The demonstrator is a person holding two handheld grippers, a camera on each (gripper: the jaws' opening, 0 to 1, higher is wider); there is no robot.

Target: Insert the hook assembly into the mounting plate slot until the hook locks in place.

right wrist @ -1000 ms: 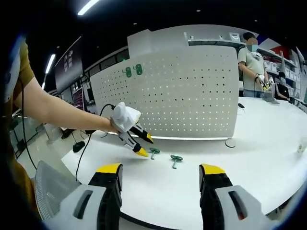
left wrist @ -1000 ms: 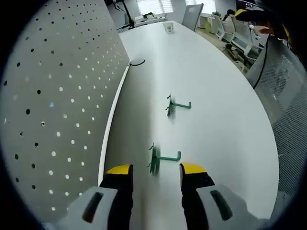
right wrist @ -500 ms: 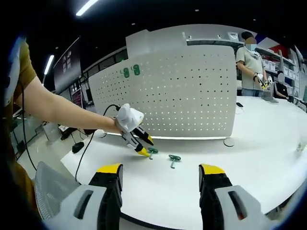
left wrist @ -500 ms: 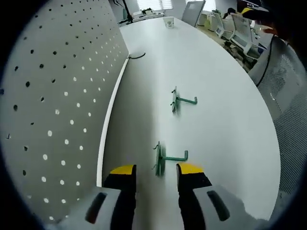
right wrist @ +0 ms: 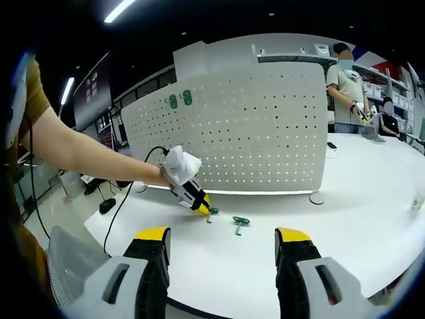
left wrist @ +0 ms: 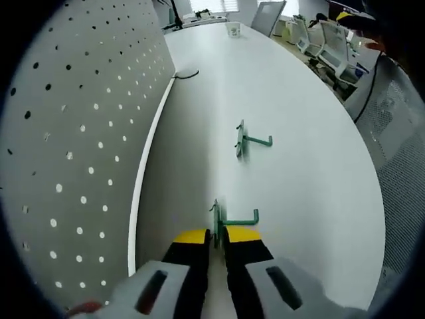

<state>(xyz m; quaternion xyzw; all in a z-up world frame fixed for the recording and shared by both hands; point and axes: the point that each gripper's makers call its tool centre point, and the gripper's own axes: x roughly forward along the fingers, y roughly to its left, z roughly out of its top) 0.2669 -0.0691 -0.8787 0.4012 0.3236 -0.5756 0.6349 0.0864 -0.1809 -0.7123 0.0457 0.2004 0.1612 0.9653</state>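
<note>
A green hook [left wrist: 234, 219] lies on the white table [left wrist: 299, 100], its flat back plate standing on edge between my left gripper's [left wrist: 217, 234] yellow-tipped jaws, which are shut on that plate. A second green hook [left wrist: 247, 141] lies farther along the table. The white pegboard [left wrist: 73, 133] stands along the left. In the right gripper view, the left gripper [right wrist: 204, 207] is low on the table with the held hook [right wrist: 211, 212] at its tips, the second hook [right wrist: 239, 222] beside it, and the pegboard [right wrist: 265, 133] behind. My right gripper [right wrist: 221, 239] stands open, short of both hooks.
Two green hooks [right wrist: 179, 100] hang high on the pegboard. A dark cable loop [left wrist: 188, 74] lies at the board's foot and a cup [left wrist: 232, 28] stands at the table's far end. A mesh chair [left wrist: 398, 139] borders the table; a person [right wrist: 345, 83] stands at the far right.
My left gripper has moved forward over the nearer hook and its jaws have gone from open to shut on the hook's back plate. The right gripper has stayed open and still.
</note>
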